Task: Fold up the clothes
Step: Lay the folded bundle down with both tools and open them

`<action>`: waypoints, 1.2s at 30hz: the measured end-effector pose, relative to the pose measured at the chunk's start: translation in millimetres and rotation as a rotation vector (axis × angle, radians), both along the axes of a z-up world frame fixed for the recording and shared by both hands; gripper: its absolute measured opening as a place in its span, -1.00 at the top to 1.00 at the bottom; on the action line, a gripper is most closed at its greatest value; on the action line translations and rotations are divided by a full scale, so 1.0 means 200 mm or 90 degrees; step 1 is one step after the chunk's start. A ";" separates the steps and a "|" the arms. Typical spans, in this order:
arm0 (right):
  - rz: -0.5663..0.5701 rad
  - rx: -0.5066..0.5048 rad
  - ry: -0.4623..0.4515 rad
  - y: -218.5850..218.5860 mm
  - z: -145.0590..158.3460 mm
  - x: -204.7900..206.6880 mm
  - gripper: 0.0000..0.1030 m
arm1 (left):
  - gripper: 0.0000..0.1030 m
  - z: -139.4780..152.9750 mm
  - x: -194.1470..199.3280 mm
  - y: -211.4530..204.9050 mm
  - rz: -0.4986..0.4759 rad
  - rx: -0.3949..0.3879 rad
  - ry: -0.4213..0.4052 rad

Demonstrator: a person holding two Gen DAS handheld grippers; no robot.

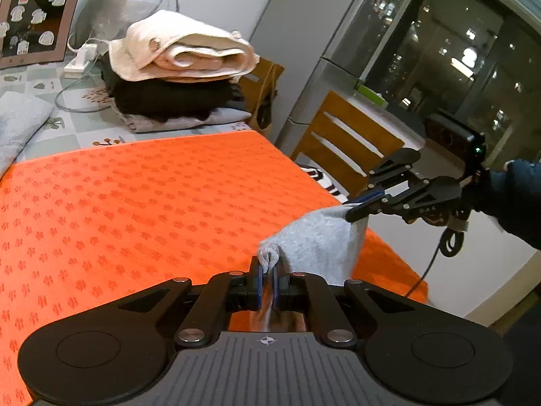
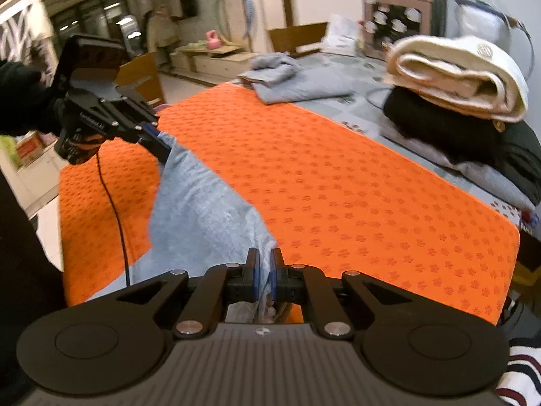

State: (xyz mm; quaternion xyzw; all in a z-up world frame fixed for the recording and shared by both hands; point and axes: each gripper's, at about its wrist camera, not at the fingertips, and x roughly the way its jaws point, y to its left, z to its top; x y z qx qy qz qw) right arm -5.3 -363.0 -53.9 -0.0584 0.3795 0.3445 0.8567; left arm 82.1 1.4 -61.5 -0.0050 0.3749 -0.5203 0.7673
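Observation:
A light grey garment [image 1: 321, 243] hangs between both grippers above the near edge of the orange mat [image 1: 135, 203]. My left gripper [image 1: 267, 265] is shut on one corner of the grey garment, a tuft of cloth sticking up between its blue pads. My right gripper [image 1: 355, 208] is shut on the other corner, up and to the right in the left wrist view. In the right wrist view the grey garment [image 2: 203, 209] stretches from my right gripper [image 2: 264, 260] to the left gripper [image 2: 162, 150] at upper left, over the orange mat [image 2: 338, 186].
A stack of folded clothes [image 1: 175, 77], cream on top and black beneath, sits at the mat's far edge. Another grey garment [image 2: 284, 77] lies crumpled on the tablecloth beyond. A wooden chair [image 1: 345, 145] and a fridge [image 1: 324, 67] stand at the right. A person [image 2: 162, 34] stands far back.

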 end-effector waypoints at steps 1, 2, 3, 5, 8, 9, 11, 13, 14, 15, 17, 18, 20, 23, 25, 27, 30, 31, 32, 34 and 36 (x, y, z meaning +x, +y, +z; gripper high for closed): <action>0.010 0.001 -0.003 0.00 0.01 -0.04 0.85 | 0.84 0.02 -0.05 0.01 -0.001 0.003 -0.002; 0.020 0.002 -0.006 0.00 0.03 -0.08 0.85 | 0.84 0.04 -0.10 0.02 -0.001 0.006 -0.005; 0.030 0.003 -0.008 0.00 0.04 -0.12 0.85 | 0.84 0.05 -0.15 0.02 -0.001 0.009 -0.006; 0.049 0.004 -0.012 -0.01 0.05 -0.20 0.85 | 0.84 0.07 -0.26 0.03 -0.002 0.019 -0.010; 0.078 0.002 -0.016 0.00 0.06 -0.33 0.85 | 0.84 0.07 -0.41 0.04 0.003 0.034 -0.010; 0.088 0.000 -0.016 0.00 0.06 -0.37 0.85 | 0.84 0.06 -0.45 0.04 0.010 0.037 -0.007; 0.105 -0.005 -0.015 0.02 0.05 -0.46 0.85 | 0.84 0.04 -0.54 0.05 0.023 0.043 -0.001; 0.122 -0.011 -0.013 0.03 0.03 -0.55 0.85 | 0.84 0.01 -0.63 0.05 0.037 0.050 0.008; 0.130 -0.018 -0.010 0.04 0.01 -0.59 0.85 | 0.84 -0.02 -0.66 0.05 0.045 0.055 0.014; 0.139 -0.025 -0.006 0.05 -0.01 -0.63 0.85 | 0.84 -0.04 -0.70 0.05 0.053 0.061 0.019; 0.154 -0.039 0.001 0.07 -0.05 -0.71 0.85 | 0.83 -0.11 -0.77 0.05 0.071 0.075 0.033; 0.158 -0.045 0.006 0.08 -0.08 -0.74 0.85 | 0.83 -0.14 -0.80 0.05 0.078 0.083 0.037; 0.163 -0.048 0.018 0.09 -0.12 -0.80 0.84 | 0.82 -0.18 -0.86 0.05 0.100 0.093 0.049; 0.158 -0.042 0.029 0.09 -0.14 -0.85 0.83 | 0.81 -0.21 -0.91 0.04 0.135 0.089 0.061; 0.144 -0.037 0.031 0.09 -0.12 -0.85 0.82 | 0.77 -0.20 -0.93 0.06 0.164 0.072 0.069; 0.124 -0.037 0.031 0.09 -0.10 -0.85 0.79 | 0.63 -0.18 -0.94 0.08 0.193 0.050 0.075; 0.076 -0.030 0.040 0.09 -0.08 -0.78 0.56 | 0.38 -0.15 -0.96 0.10 0.241 0.005 0.087; 0.061 -0.024 0.041 0.09 -0.07 -0.77 0.51 | 0.34 -0.15 -0.95 0.11 0.258 -0.007 0.092; 0.044 -0.017 0.045 0.09 -0.08 -0.74 0.41 | 0.31 -0.15 -0.94 0.11 0.276 -0.017 0.099; 0.004 -0.003 0.053 0.09 -0.09 -0.70 0.36 | 0.12 -0.16 -0.92 0.11 0.313 -0.036 0.112; -0.038 0.017 0.061 0.07 -0.11 -0.65 0.27 | 0.12 -0.17 -0.89 0.11 0.348 -0.050 0.124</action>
